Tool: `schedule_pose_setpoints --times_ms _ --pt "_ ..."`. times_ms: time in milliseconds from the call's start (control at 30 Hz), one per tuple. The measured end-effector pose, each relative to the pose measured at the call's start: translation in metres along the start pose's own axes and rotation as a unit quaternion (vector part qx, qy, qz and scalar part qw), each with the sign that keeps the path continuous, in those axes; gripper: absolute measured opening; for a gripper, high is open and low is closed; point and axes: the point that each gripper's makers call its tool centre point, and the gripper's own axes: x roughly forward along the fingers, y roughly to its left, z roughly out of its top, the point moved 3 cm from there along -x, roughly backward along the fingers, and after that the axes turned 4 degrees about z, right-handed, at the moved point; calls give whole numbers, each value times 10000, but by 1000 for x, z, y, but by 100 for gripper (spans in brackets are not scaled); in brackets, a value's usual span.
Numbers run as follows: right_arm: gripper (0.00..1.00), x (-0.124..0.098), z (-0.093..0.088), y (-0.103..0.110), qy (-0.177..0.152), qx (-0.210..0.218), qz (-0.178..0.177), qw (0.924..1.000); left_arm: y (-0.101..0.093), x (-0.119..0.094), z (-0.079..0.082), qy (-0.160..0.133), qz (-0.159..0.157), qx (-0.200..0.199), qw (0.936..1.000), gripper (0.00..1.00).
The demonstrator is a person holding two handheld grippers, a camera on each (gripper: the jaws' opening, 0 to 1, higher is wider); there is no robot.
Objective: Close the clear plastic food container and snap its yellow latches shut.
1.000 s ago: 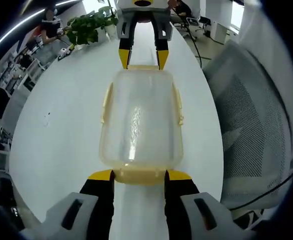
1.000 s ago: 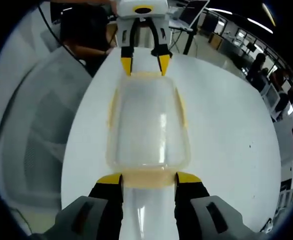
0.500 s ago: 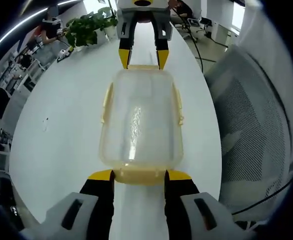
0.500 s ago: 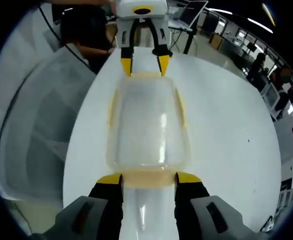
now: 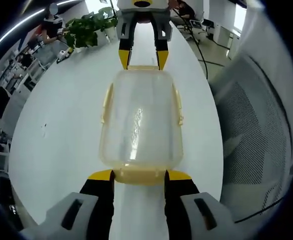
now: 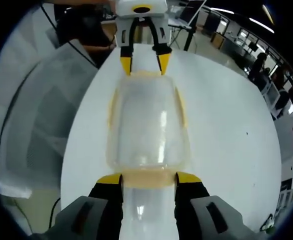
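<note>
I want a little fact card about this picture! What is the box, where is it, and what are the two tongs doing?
thing: clear plastic food container, lid on top
colour: see-through, with yellow latches along its sides
where: on a white table
left tongs: open, tips on either side of the near end latch
right tongs: open, tips on either side of the opposite end latch
facing: the two tongs point at each other across the box
nearby: a grey mesh chair beside the table, a green plant at the far end
</note>
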Motion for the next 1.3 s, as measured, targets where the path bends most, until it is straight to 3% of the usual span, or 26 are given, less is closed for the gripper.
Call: schedule_pose_setpoints --times_ms 1300 --pt "38 -27 -63 -7 1 -106 134 9999 -2 31 62 54 -29 -222 9997 38"
